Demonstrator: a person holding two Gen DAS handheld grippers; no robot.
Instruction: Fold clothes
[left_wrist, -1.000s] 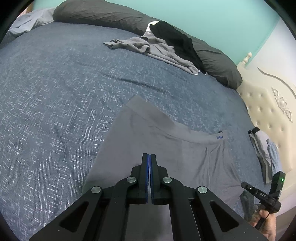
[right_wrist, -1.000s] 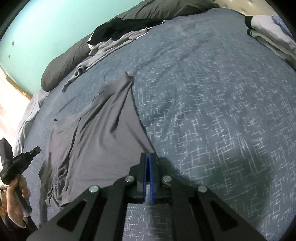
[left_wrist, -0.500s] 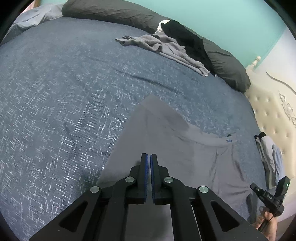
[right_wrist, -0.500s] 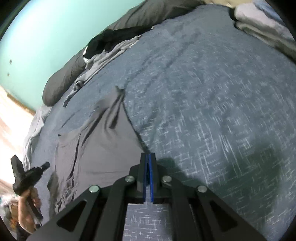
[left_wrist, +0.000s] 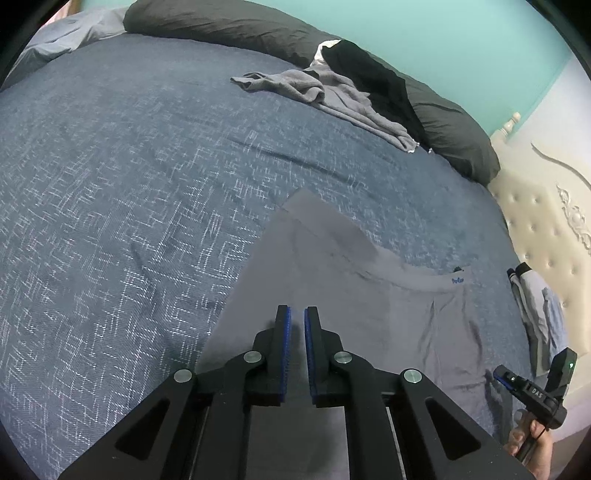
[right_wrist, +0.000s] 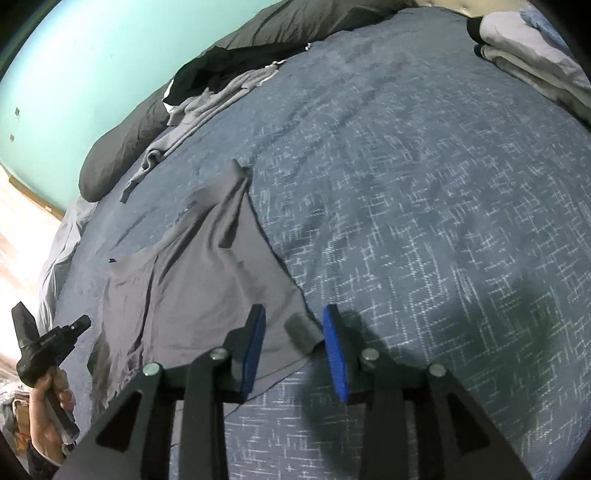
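both grippers are letting go: a second ago each was pinched shut on the grey garment (left_wrist: 369, 295), and now the left gripper (left_wrist: 297, 321) is standing narrowly parted while the right gripper (right_wrist: 294, 330) is gaping wide, a corner of cloth lying loose between its fingers. the garment is spreading across the blue bedspread (left_wrist: 129, 184), waistband toward 12 o'clock, creases running along its right side. it looks laid out for folding. toward 1 o'clock a crumpled grey pile (left_wrist: 317, 96) and a black garment (left_wrist: 373, 77) are lying against the dark pillows (left_wrist: 221, 26); folded clothes (right_wrist: 535, 55) are sitting at 2 o'clock, well apart. nothing is blocking the cloth.
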